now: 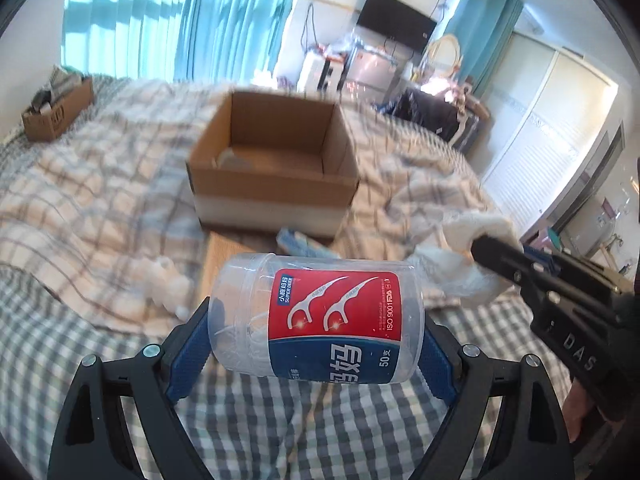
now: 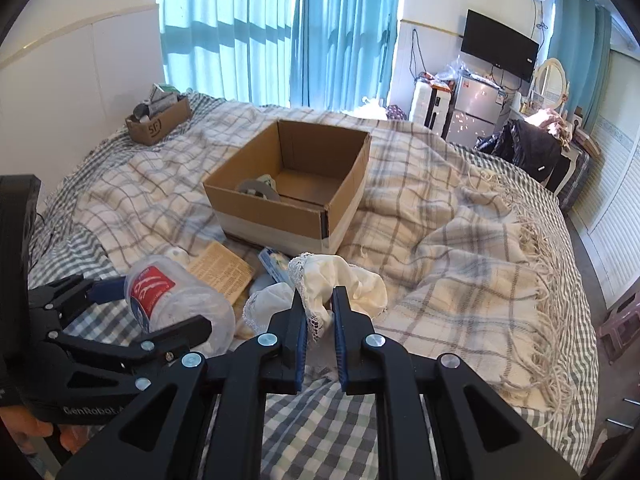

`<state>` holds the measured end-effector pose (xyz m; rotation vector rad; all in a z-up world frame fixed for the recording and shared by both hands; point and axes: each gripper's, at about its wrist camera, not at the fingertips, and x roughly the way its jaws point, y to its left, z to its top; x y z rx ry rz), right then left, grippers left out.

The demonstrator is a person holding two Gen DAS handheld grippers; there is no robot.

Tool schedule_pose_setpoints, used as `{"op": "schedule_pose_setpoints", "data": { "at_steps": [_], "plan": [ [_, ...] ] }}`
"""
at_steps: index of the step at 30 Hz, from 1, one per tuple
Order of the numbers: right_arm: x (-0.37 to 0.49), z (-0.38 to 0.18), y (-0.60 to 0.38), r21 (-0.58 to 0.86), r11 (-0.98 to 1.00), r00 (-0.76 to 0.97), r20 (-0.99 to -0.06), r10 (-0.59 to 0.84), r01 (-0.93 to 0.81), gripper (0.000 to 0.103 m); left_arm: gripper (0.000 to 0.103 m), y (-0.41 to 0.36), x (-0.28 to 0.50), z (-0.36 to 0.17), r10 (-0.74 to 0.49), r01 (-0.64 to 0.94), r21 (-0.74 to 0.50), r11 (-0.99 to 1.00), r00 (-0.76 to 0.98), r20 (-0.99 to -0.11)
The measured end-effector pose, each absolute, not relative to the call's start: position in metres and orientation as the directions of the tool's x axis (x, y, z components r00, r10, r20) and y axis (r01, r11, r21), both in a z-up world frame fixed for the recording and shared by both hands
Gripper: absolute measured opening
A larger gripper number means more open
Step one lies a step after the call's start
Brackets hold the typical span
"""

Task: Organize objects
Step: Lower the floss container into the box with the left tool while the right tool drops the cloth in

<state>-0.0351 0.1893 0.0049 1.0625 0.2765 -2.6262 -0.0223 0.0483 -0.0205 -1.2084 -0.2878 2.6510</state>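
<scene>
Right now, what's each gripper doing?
Left gripper: shut on the floss jar.
Right gripper: shut on the white cloth.

A clear floss-pick jar (image 1: 316,318) with a red-and-blue label lies sideways, lifted above the bed; a white lace-edged cloth (image 2: 340,280) hangs crumpled before the open cardboard box (image 2: 292,188).

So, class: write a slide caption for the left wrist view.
Left gripper holds a floss-pick jar before an open cardboard box on the bed.
</scene>
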Motion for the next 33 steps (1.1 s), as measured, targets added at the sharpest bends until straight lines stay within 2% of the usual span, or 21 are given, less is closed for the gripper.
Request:
{"op": "schedule_pose_setpoints", "data": {
  "at_steps": [10,20,26,33],
  "plan": [
    [-0.048,0.05,0.173,-0.056,-0.921,-0.736,-0.621,-0.27,0.385,0.011,0.091,0.014,-0.058,0.033,0.21,-0.102,-0.204,-0.974,-0.743,-0.636],
    [-0.133,0.098,0.153,-0.007,-0.911,-0.787,-0.506,-0.353,0.413,0.011,0.091,0.002,-0.157,0.075,0.217,-0.171,-0.134,-0.976,-0.797,-0.564],
    [-0.206,0.086,0.138,0.047,-0.915,-0.775,-0.514,-0.367,0.401,0.011,0.091,0.008,-0.223,0.053,0.235,-0.211,-0.11,-0.971,-0.782,-0.578],
    [-0.279,0.029,0.127,0.055,-0.931,-0.747,-0.582,-0.322,0.36,0.011,0.091,0.016,-0.268,-0.01,0.24,-0.24,-0.088,-0.967,-0.734,-0.635]
  ]
}}
